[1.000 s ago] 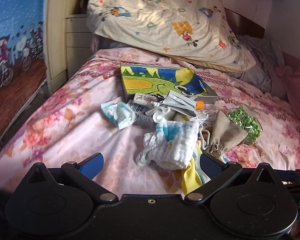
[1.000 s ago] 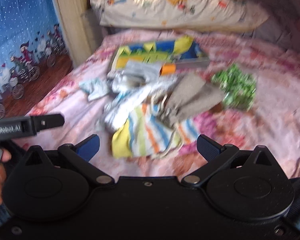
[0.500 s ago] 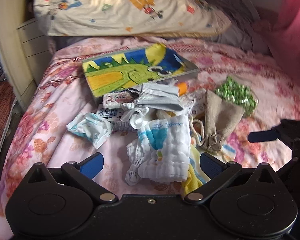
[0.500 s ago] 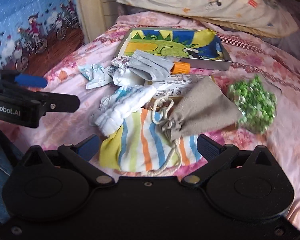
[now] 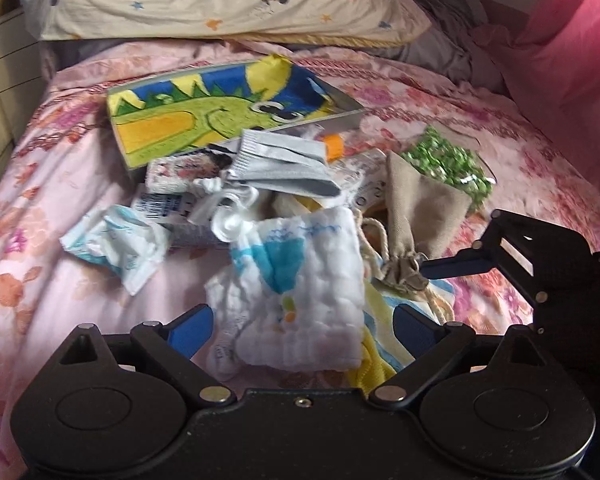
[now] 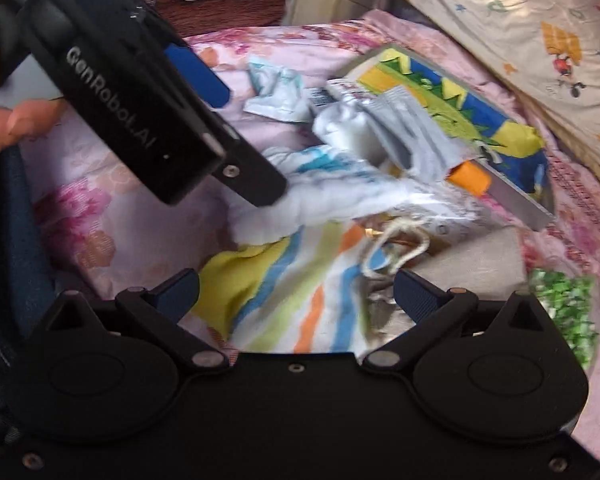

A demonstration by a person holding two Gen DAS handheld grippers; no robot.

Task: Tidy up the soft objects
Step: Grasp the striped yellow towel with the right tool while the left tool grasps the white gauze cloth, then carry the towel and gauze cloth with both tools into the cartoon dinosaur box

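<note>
Pink floral bedspread (image 5: 80, 184) held a soft pile; left gripper (image 5: 303, 326), jaws apart & just closing slightly, straddled white muslin cloth (image 5: 300, 280); right gripper (image 6: 296, 292) apart over striped cloth (image 6: 284, 280).

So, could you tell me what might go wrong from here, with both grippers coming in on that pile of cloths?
The white muslin cloth lies between the left gripper's open pads, on top of the striped cloth; closing could pinch both layers. The beige pouch's cord loops across the striped cloth near the right gripper, so a lift may snag and drag the pouch. The two grippers work close together and could bump.
</note>
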